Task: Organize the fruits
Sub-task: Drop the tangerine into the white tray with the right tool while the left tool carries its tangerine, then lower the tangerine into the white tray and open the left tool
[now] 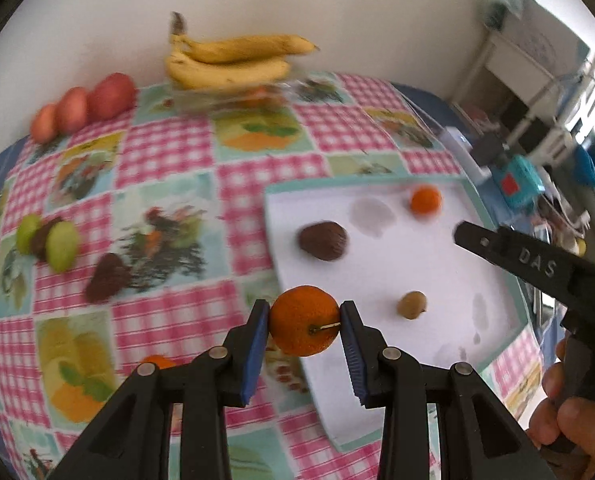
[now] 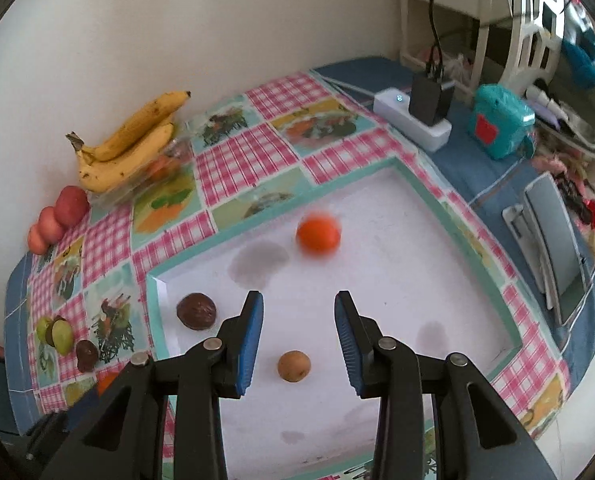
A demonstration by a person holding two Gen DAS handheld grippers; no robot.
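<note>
My left gripper [image 1: 303,318] is shut on a small orange fruit [image 1: 302,320] and holds it above the left edge of a white tray [image 1: 377,264]. On the tray lie a dark brown fruit [image 1: 323,241], a blurred orange fruit [image 1: 426,200] and a small tan fruit [image 1: 411,305]. My right gripper [image 2: 298,306] is open and empty above the tray [image 2: 397,280], with the tan fruit [image 2: 294,365] below its jaws, the orange one [image 2: 318,233] beyond and the brown one [image 2: 196,311] to the left.
Bananas [image 1: 229,60] lie on a clear box at the back wall. Red fruits [image 1: 85,106] sit at the back left. Green and dark fruits [image 1: 49,242] lie on the checked cloth at left. A power strip [image 2: 413,120] and a teal box [image 2: 499,126] are at right.
</note>
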